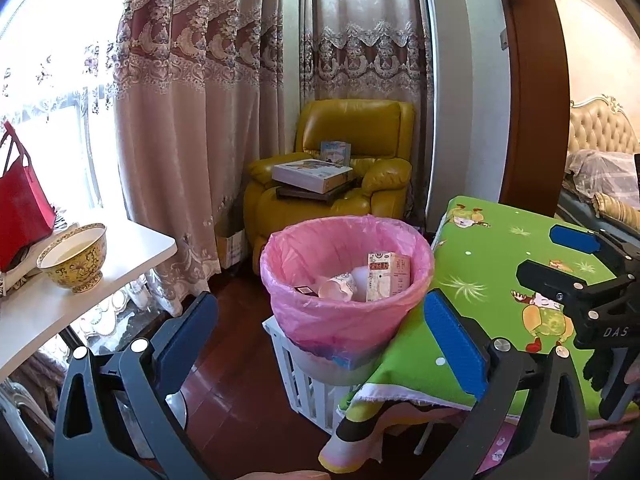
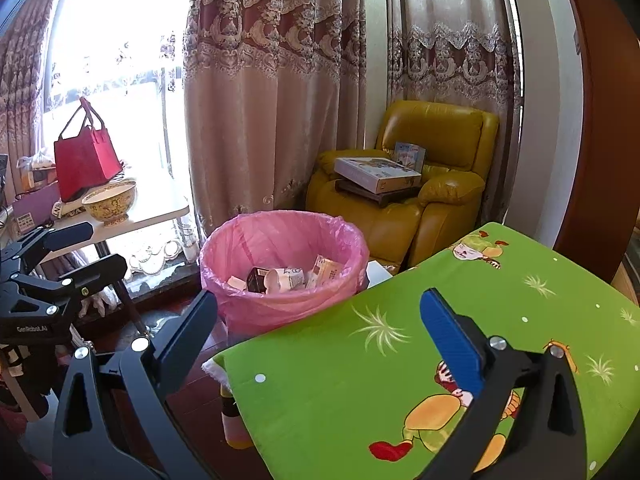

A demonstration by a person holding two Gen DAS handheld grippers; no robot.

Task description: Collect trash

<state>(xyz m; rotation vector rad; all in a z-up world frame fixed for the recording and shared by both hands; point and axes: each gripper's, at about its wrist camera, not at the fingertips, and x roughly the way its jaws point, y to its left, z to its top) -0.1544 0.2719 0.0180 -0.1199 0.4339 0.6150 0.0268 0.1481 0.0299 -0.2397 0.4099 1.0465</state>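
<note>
A: Both empty, jaws wide: left gripper, right gripper. Trash sits in the pink-lined bin beside the green table.

B: No loose trash seems left; scan slowly around before reaching.

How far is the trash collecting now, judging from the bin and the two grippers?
Done: the pink-lined bin already holds trash, including a small carton and a crumpled cup. In hand: nothing; the left gripper and right gripper are both open and empty. Left: no loose trash shows on the green tablecloth, so collection looks nearly finished.
</note>
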